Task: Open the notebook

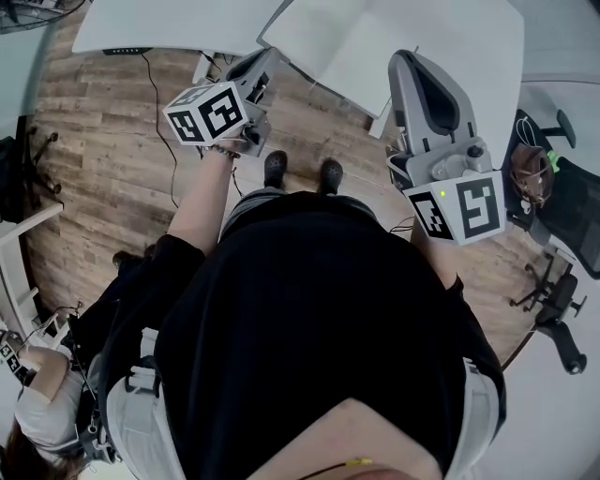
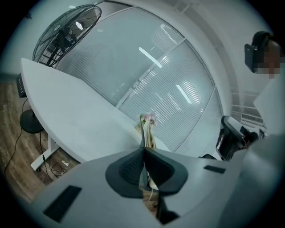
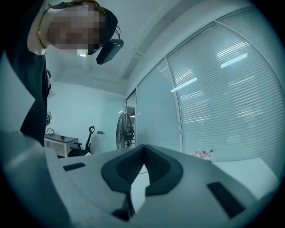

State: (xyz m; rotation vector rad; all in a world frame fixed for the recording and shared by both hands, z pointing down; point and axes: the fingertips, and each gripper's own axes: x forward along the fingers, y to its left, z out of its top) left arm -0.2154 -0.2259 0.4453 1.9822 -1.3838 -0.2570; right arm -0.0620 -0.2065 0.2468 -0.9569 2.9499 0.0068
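Observation:
No notebook shows plainly in any view. In the left gripper view a thin upright bundle of books or papers [image 2: 147, 129] with a pink flower on top stands on the white table [image 2: 67, 107], just beyond the jaw tips; I cannot tell whether it is the notebook. My left gripper [image 2: 143, 149] is shut, its pads together with nothing between them. In the head view it [image 1: 265, 64] is held out near the table edge. My right gripper [image 3: 144, 148] is shut and empty, pointing level towards the blinds. In the head view the right gripper [image 1: 405, 60] reaches to the white table [image 1: 422, 33].
Two white tabletops [image 1: 178, 23] lie ahead over a wooden floor with cables [image 1: 155, 94]. A standing fan [image 2: 67, 31] is at the table's far end. A black office chair [image 1: 562, 197] is on the right. Another person [image 1: 37, 403] sits at lower left. Pink flowers [image 3: 202, 154] rest on the table.

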